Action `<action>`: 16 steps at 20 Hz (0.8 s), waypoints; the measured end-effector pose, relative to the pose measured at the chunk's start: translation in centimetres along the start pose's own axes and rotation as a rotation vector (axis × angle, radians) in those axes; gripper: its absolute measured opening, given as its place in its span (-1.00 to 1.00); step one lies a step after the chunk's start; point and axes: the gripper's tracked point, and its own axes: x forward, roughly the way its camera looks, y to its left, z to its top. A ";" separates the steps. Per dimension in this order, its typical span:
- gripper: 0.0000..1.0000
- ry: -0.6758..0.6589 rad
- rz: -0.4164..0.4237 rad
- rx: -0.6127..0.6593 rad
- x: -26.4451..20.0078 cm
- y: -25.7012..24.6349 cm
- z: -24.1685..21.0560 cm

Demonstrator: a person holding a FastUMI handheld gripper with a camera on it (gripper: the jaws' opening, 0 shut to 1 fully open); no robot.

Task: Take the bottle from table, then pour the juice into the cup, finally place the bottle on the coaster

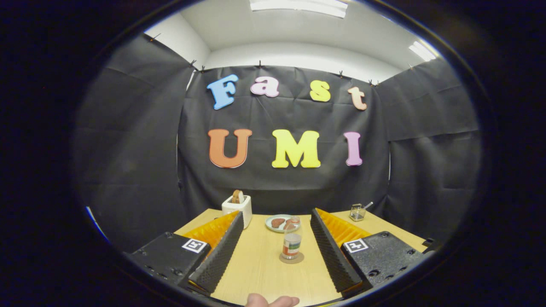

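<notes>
At the far left of the counter (260, 273) we see a toaster (237, 209) with a slice in its slot. Right of it, a plate (277, 223) of food sits behind the bottle (292, 244), upright on the coaster (291, 258). Our hand-held gripper (276, 221) is released, fingers spread wide with the bottle between them, untouched. A wire basket (357, 212) sits far right.

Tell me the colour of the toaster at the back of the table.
White, seen in the gripper view: the toaster stands beyond the open hand-held gripper.
</notes>
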 end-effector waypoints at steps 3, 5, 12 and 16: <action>1.00 -0.017 -0.027 -0.012 -0.8 -0.9 1.5; 1.00 -0.008 -0.023 -0.013 -1.1 -0.9 1.7; 1.00 -0.034 -0.015 0.041 -1.9 -2.3 3.6; 1.00 -0.035 -0.015 0.034 -1.7 -2.6 3.3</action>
